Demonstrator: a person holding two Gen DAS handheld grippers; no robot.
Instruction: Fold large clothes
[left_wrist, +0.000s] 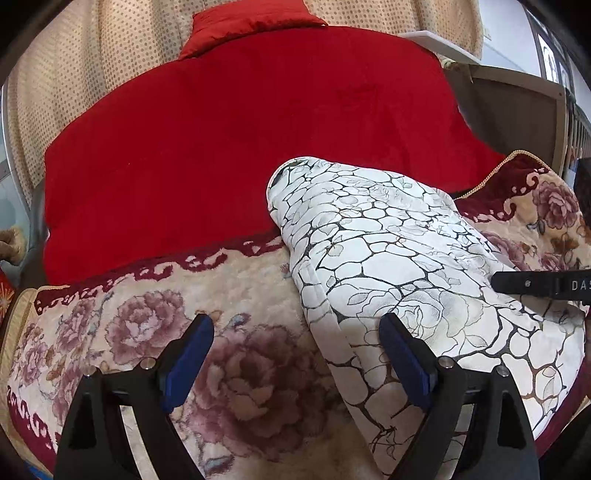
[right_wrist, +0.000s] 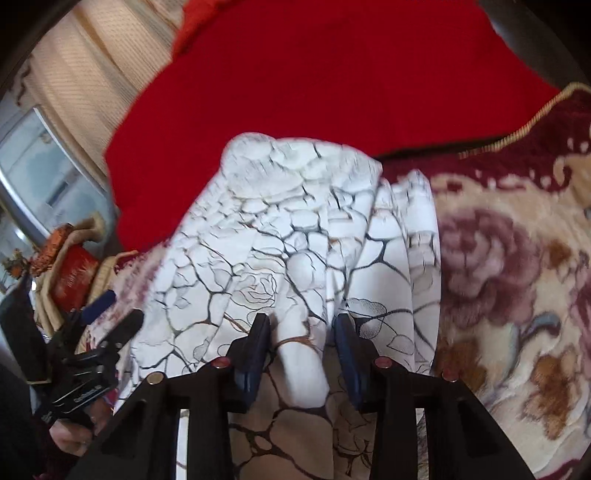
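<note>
A white garment with a dark crackle and rose print (left_wrist: 388, 254) lies bunched on a floral blanket (left_wrist: 147, 332) on a bed. My left gripper (left_wrist: 295, 347) is open and empty, its right finger (left_wrist: 404, 354) over the garment's near left edge. My right gripper (right_wrist: 301, 347) has a thick fold of the same garment (right_wrist: 295, 236) between its jaws, which stand partly apart around it. The right gripper's black finger (left_wrist: 543, 286) also shows at the right edge of the left wrist view. The left gripper (right_wrist: 107, 314) shows at the lower left of the right wrist view.
A red quilt (left_wrist: 240, 147) covers the far half of the bed, with a red pillow (left_wrist: 251, 26) behind it. Dotted beige curtains (left_wrist: 92, 62) hang at the back. A wooden crib rail (left_wrist: 517, 110) stands at the right. Red and orange items (right_wrist: 70, 273) lie at the bed's left side.
</note>
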